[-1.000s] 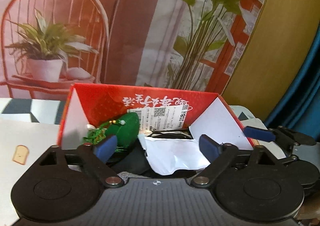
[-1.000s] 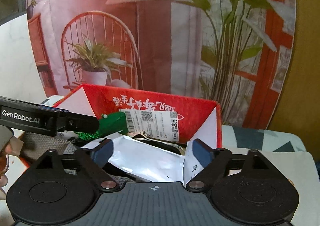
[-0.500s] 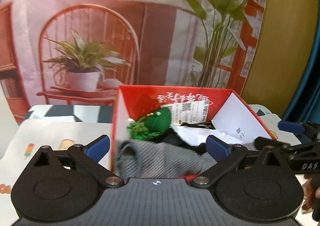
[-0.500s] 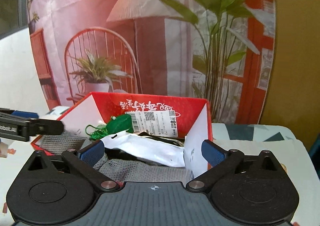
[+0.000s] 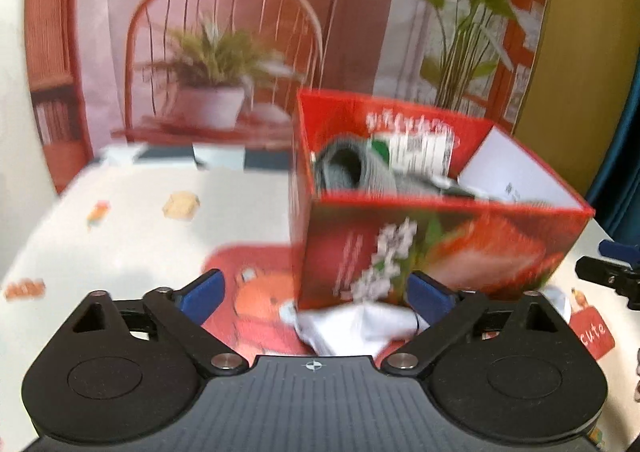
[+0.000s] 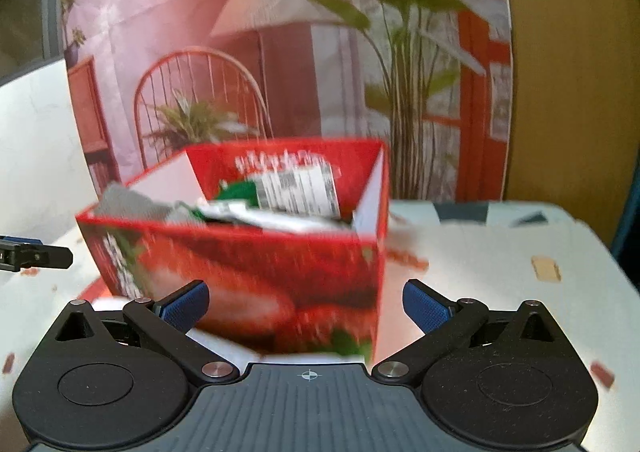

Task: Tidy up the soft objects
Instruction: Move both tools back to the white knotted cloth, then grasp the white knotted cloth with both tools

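**Red box stands ahead of 2 wide-open grippers**

The table [image 5: 120,211], covered in a pale cloth with small printed pictures, carries the red box [image 5: 436,248], which serves as the landmark here. The box is open at the top, with strawberry artwork on its near face and white inner walls. Both views are blurred.

Inside the box, a grey knitted cloth [image 5: 360,171] fills the left part, its edge rising to the rim; in the right wrist view the same grey cloth [image 6: 132,203] pokes over the box's left near corner. Behind it, against the box's back wall, sits a green soft item [image 6: 236,191], partly covered by a white barcode label [image 6: 298,189]. A white plastic bag [image 6: 280,217] lies across the middle of the box's contents.

In front of the box's near face, touching its base, a crumpled white packet [image 5: 356,326] lies on the table.

The left gripper [image 5: 316,292] has its 2 blue pads spread wide and holds nothing; the box stands just beyond them, the white packet between them. The right gripper [image 6: 306,300] is likewise spread wide and empty, the box's near face just beyond its pads.
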A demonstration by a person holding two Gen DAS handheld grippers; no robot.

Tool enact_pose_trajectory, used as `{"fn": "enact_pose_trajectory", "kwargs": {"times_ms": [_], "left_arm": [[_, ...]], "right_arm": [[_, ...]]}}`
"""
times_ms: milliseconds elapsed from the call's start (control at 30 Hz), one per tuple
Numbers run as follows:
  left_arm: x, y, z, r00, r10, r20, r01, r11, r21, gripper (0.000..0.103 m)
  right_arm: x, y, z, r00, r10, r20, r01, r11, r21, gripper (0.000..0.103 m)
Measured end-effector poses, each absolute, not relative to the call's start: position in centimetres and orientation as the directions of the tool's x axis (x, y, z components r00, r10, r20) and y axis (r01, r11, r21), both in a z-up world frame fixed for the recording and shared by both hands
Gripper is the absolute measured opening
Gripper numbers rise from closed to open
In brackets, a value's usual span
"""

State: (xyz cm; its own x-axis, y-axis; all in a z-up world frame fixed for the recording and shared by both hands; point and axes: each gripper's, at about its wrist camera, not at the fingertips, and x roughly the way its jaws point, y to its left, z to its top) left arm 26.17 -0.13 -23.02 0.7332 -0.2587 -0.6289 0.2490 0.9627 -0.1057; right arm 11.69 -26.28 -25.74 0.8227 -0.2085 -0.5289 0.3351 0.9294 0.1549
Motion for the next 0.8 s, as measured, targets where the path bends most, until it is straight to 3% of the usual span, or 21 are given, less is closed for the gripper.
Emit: {"fn": "enact_pose_trajectory", "kwargs": {"times_ms": [167, 333, 400, 500, 567, 600, 800], "left_arm": [[27.0, -0.5, -25.9, 0.676, -0.288, -0.678, 0.252, 0.955, -0.154, 0.080], [27.9, -0.8, -28.1, 0.642, -0.293, -0.708, 0.244, 0.954, -0.174, 0.069], [28.2, -1.0, -28.8, 0.629, -0.298, -0.718, 0.246, 0.953, -0.180, 0.058], [28.1, -1.0, -29.5, 0.611, -0.316, -0.726, 0.264, 0.946, -0.189, 0.044], [27.8, -1.0, -29.7, 0.609, -0.329, -0.722, 0.275, 0.941, -0.196, 0.026], [27.7, -0.8, -29.7, 0.607, -0.341, -0.718, 0.282, 0.937, -0.207, 0.019], [26.4, 0.2, -28.8, 0.624, -0.378, -0.683, 0.305, 0.924, -0.233, 0.012]], "right_arm": [[11.8, -26.5, -28.4, 0.789, -0.187, -0.585, 0.351, 0.919, 0.180, 0.086], [12.3, -27.3, -30.4, 0.762, -0.184, -0.621, 0.393, 0.894, 0.216, 0.081], [12.3, -27.8, -31.0, 0.754, -0.180, -0.632, 0.415, 0.875, 0.247, 0.078], [12.5, -28.5, -31.8, 0.747, -0.155, -0.646, 0.424, 0.860, 0.284, 0.061], [12.3, -28.5, -32.0, 0.747, -0.135, -0.651, 0.415, 0.859, 0.298, 0.047], [12.3, -28.5, -32.0, 0.749, -0.130, -0.650, 0.411, 0.861, 0.301, 0.045], [11.6, -28.1, -30.7, 0.771, -0.121, -0.626, 0.386, 0.870, 0.307, 0.034]]}}
